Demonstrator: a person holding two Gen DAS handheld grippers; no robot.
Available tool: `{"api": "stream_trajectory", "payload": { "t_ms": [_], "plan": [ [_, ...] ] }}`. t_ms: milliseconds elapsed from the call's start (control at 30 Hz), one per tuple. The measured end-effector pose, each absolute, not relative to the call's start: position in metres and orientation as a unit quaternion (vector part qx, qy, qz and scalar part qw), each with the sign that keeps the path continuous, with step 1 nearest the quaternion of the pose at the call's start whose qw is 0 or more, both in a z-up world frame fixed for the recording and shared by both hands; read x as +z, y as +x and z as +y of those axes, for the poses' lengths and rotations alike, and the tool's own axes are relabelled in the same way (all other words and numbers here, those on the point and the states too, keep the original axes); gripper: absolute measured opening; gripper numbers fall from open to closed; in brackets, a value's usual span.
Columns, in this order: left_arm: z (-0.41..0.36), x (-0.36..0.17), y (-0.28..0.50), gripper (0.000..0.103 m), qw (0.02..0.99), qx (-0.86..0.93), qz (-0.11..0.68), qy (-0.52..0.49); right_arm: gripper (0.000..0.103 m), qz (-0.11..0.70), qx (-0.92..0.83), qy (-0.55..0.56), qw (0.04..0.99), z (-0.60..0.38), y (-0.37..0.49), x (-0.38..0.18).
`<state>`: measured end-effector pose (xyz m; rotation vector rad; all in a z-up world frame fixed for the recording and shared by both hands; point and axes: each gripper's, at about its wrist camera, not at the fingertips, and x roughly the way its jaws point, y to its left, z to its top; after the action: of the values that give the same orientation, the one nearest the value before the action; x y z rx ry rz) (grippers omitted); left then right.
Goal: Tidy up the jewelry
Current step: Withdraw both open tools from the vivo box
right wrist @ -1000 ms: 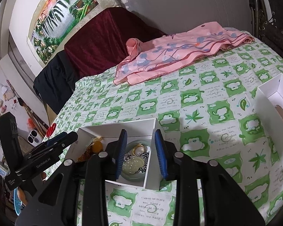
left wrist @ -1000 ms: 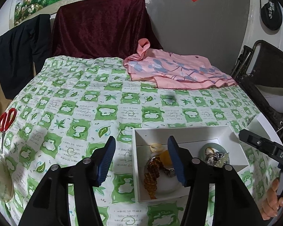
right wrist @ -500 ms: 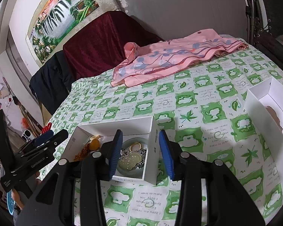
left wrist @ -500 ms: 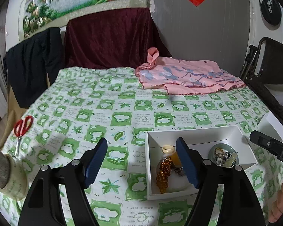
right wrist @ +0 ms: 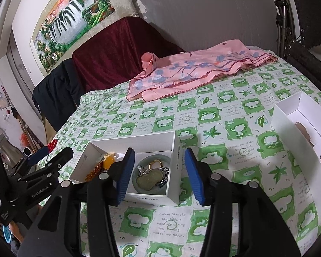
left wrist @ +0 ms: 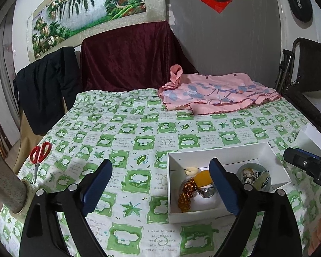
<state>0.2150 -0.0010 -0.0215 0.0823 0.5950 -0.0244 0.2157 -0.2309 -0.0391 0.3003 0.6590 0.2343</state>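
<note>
A white open box (left wrist: 173,184) (right wrist: 175,160) sits on the green-checked cloth. Its left part holds an amber bead bracelet (left wrist: 186,194), an orange stone (left wrist: 203,176), a cream ring (left wrist: 191,170) and a silver ring (left wrist: 206,192). Its right part holds a pale green dish (right wrist: 147,189) with a gold ring (right wrist: 155,163), a jade pendant (right wrist: 148,180) and a chain. My left gripper (left wrist: 160,187) is open and empty above the box's left edge. My right gripper (right wrist: 158,175) is open and empty above the box's right part.
A second white box (right wrist: 297,132) lies at the right edge. Red scissors (left wrist: 39,153) lie at the left edge, beside a tape roll (left wrist: 30,189). A pink cloth (left wrist: 214,94) lies at the back right. Dark garments hang behind the table.
Both grippers have lifted up and back from the box and opened wider. The jewelry has stayed in the box.
</note>
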Motion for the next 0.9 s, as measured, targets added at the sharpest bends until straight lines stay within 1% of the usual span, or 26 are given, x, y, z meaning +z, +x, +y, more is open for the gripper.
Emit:
{"api": "stream_trajectory", "payload": {
  "t_ms": [200, 467, 633, 800, 900],
  "plan": [
    [-0.001, -0.022, 0.211, 0.095, 0.956, -0.002, 0.290, 0.044, 0.047, 0.312, 0.109, 0.150, 0.932, -0.232, 0.208, -0.035],
    [0.001, -0.021, 0.203, 0.097, 0.957, 0.000, 0.289, 0.038, 0.048, 0.305, 0.099, 0.141, 0.937, -0.230, 0.194, -0.032],
    [0.001, -0.019, 0.192, 0.097, 0.958, 0.007, 0.284, 0.044, 0.057, 0.299, 0.086, 0.129, 0.942, -0.226, 0.179, -0.030],
    [0.004, -0.015, 0.184, 0.097, 0.959, 0.014, 0.280, 0.039, 0.073, 0.293, 0.071, 0.114, 0.947, -0.221, 0.164, -0.030],
    [0.006, -0.014, 0.181, 0.097, 0.959, 0.011, 0.282, 0.033, 0.079, 0.295, 0.071, 0.112, 0.946, -0.220, 0.163, -0.029]
  ]
}}
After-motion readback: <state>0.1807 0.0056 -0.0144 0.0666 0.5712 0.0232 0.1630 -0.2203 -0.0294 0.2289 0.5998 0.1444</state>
